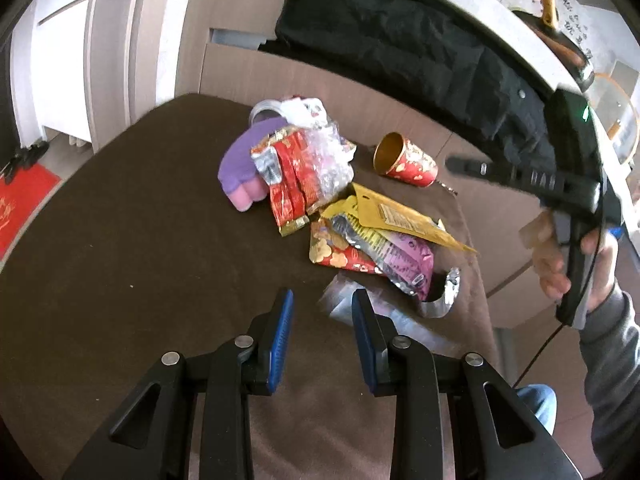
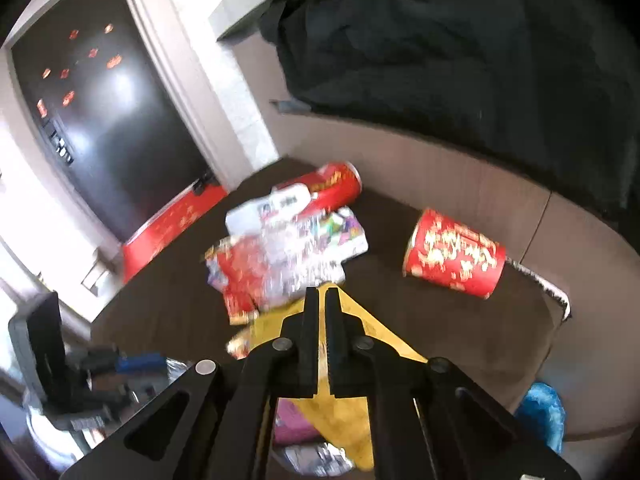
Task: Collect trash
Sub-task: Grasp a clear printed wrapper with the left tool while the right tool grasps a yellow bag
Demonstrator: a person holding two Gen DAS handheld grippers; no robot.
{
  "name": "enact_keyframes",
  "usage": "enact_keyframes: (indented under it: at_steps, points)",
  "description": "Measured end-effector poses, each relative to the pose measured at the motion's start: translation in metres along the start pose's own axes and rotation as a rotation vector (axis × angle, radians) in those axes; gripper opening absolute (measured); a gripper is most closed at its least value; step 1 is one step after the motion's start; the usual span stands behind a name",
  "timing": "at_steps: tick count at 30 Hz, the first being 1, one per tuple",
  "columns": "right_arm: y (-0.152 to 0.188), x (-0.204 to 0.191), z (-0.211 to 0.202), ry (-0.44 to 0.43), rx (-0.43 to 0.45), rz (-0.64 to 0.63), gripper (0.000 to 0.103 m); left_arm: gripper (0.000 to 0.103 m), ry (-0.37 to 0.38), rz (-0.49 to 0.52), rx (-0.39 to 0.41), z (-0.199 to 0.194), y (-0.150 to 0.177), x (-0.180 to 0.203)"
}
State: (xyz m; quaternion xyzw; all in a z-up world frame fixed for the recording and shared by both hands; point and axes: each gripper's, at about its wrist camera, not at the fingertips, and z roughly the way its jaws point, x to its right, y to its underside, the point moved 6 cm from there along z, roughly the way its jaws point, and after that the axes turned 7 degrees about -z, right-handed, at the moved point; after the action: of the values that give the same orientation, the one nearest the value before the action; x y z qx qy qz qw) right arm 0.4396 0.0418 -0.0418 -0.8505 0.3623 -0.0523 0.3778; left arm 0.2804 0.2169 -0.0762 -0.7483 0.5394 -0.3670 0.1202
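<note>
Yellow wrapper (image 2: 352, 412) beneath right fingers (image 2: 310, 320)

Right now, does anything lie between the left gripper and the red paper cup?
Yes. Between the left gripper and the red paper cup lie flat wrappers: a yellow packet overlapping a purple wrapper. Nothing tall stands there.

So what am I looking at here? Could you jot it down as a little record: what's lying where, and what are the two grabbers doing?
Surface: brown table
Litter: heap of snack wrappers, with a yellow packet among them
Cup: red paper cup, on its side, apart from the heap
Left gripper: open, nothing between its pads, just short of the heap
Right gripper: jaws nearly closed, over the yellow packet; unclear whether it grips it
Behind: dark cloth
</note>
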Motion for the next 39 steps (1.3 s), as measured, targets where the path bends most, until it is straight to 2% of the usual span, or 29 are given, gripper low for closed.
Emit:
enact_keyframes:
  at_steps: [1,3,6,9,12,15,18,20,24,27,31,32,33,34,36,39]
  points:
    - [0.007,0.002,-0.003,0.007,-0.009,-0.010,0.020,0.032,0.009,0.001,0.006,-0.004,-0.001,0.001]
    - [0.020,0.006,-0.004,0.016,-0.021,-0.019,0.033,0.032,0.031,0.002,0.009,-0.009,-0.002,0.004]
    - [0.044,0.009,-0.006,0.021,-0.044,-0.032,0.033,0.032,0.037,0.037,-0.028,-0.001,0.001,0.011]
    - [0.063,0.004,-0.011,0.030,-0.058,-0.051,0.033,0.037,-0.007,0.047,-0.094,0.019,0.012,0.012]
    - [0.080,0.000,-0.020,0.038,-0.054,-0.054,0.033,0.043,-0.010,-0.011,-0.112,0.028,0.020,0.008]
    - [0.098,-0.003,-0.029,0.044,-0.050,-0.062,0.033,0.044,-0.018,-0.065,-0.143,0.032,0.034,0.008]
    - [0.112,-0.001,-0.036,0.059,-0.054,-0.066,0.033,0.044,-0.029,-0.173,-0.148,0.027,0.053,0.006]
    - [0.120,0.002,-0.041,0.059,-0.045,-0.054,0.033,0.044,-0.006,-0.258,-0.151,0.024,0.066,0.006]
    - [0.131,0.008,-0.042,0.027,-0.036,-0.022,0.033,0.046,-0.047,-0.339,-0.086,0.027,0.064,0.009]
    - [0.135,0.012,-0.043,0.026,-0.027,-0.002,0.033,0.046,-0.085,-0.426,-0.005,0.034,0.054,0.005]
    - [0.131,0.014,-0.055,0.069,0.032,-0.015,0.033,0.045,-0.205,-0.354,0.015,0.044,0.044,0.015]
    - [0.130,0.013,-0.057,0.082,0.043,-0.031,0.033,0.041,-0.225,-0.328,0.020,0.046,0.043,0.015]
    - [0.126,0.011,-0.060,0.097,0.056,-0.062,0.033,0.013,-0.246,-0.294,0.025,0.049,0.041,0.017]
    - [0.124,0.009,-0.062,0.109,0.062,-0.085,0.033,0.003,-0.256,-0.266,0.021,0.053,0.040,0.017]
    - [0.114,0.002,-0.064,0.149,0.071,-0.159,0.033,0.003,-0.233,-0.254,0.023,0.055,0.037,0.015]
    - [0.100,-0.011,-0.062,0.163,0.067,-0.256,0.033,0.003,-0.235,-0.202,0.061,0.042,0.027,0.012]
